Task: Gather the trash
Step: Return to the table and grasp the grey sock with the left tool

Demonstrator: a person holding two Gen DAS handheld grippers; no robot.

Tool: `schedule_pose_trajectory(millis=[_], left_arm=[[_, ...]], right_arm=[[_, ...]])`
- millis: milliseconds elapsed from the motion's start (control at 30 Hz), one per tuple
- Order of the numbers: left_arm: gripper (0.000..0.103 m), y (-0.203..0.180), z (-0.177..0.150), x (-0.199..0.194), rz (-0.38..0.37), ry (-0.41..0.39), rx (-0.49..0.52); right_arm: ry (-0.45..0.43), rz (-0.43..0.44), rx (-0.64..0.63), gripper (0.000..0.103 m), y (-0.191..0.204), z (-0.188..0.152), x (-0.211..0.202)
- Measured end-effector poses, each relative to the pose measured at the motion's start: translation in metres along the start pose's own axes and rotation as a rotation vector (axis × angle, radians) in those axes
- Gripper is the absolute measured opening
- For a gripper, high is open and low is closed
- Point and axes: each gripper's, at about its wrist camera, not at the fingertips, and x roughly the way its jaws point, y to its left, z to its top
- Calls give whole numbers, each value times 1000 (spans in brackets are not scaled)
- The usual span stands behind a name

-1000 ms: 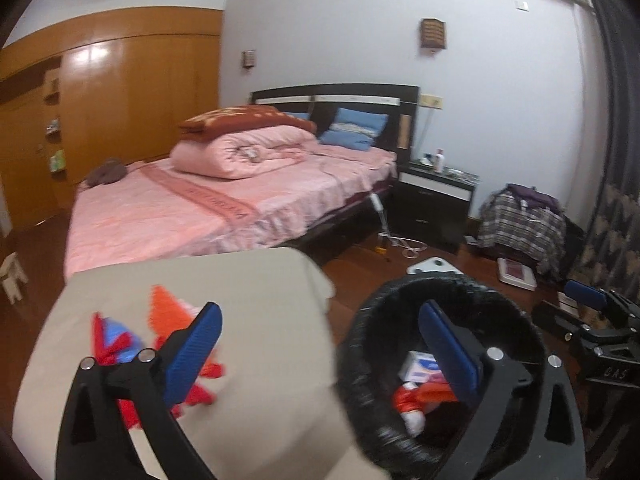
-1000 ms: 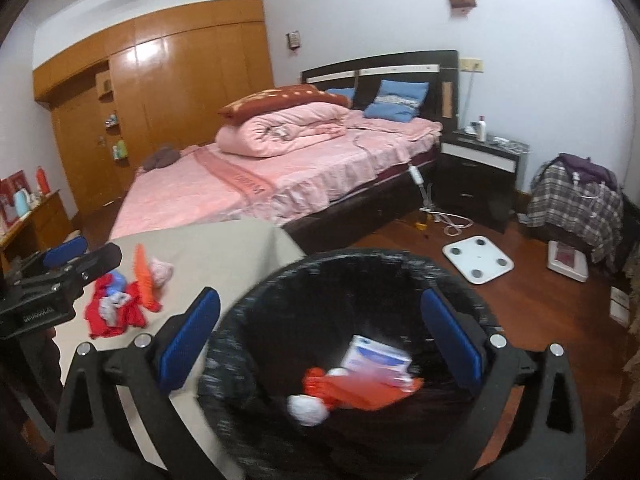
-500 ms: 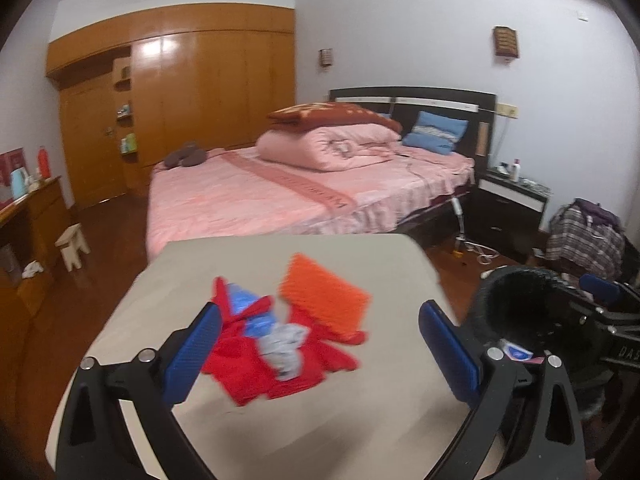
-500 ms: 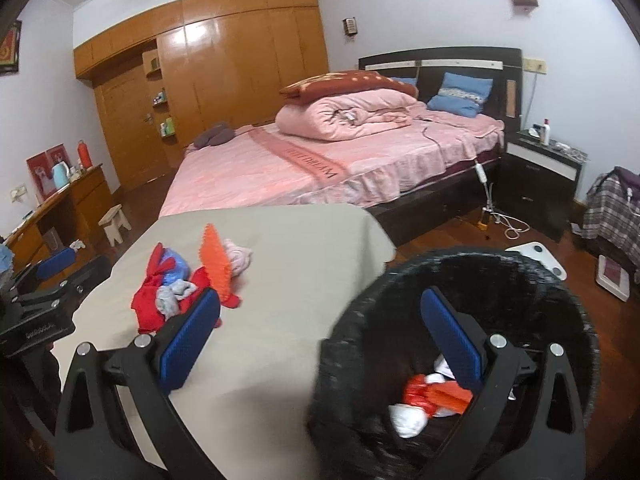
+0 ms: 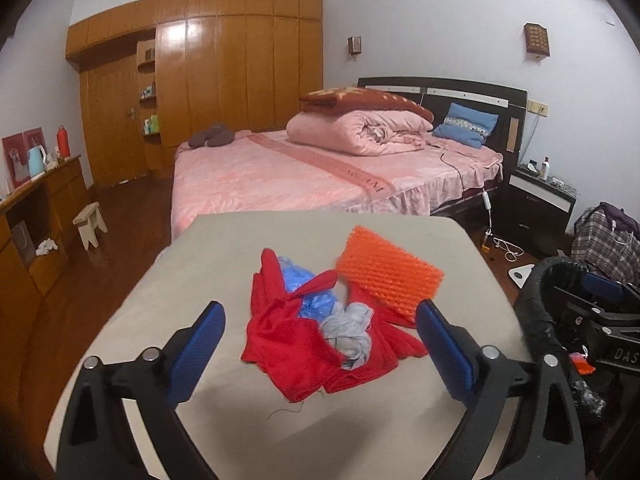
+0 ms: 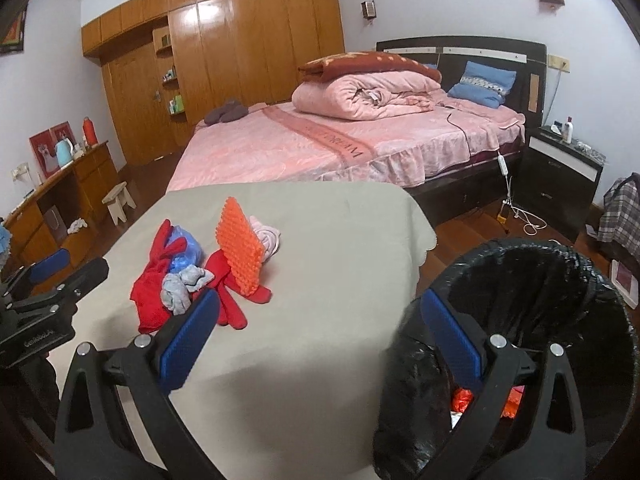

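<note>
While my left gripper [image 5: 320,336] hangs wide open, holding nothing, over the red rag pile [image 5: 320,344] mid-frame, my right gripper [image 6: 316,332] gapes wide too, bin [image 6: 560,280] sitting lower right beside the table [image 6: 340,240].

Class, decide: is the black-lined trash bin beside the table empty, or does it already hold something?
Not empty. Inside the black-lined trash bin, the right wrist view shows red and orange scraps at the bottom. How full it is cannot be told.
</note>
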Motion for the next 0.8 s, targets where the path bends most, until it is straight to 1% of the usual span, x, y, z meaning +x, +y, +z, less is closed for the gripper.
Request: schedule_pose_trajectory(millis=[133, 200, 433, 533, 633, 667, 700, 800], left_arm=[[87, -2, -6, 23, -18, 26, -1], [83, -5, -9, 34, -31, 43, 1], [75, -11, -21, 77, -55, 113, -6], [72, -11, -25, 92, -58, 135, -16], [66, -11, -27, 102, -68, 162, -28], [62, -12, -27, 104, -74, 170, -32], [55, -11, -27, 105, -77, 176, -33], [44, -14, -28, 107, -78, 186, -25]], right_arm=[[16, -10, -2, 98, -1, -1, 15], [23, -17, 0, 98, -1, -1, 22], [55, -31, 0, 98, -3, -3, 43], [64, -30, -4, 98, -3, -3, 50], [71, -29, -9, 98, -5, -2, 56], [73, -29, -8, 98, -5, -2, 58], [76, -29, -7, 98, -6, -2, 60], [81, -28, -2, 98, -7, -3, 64]])
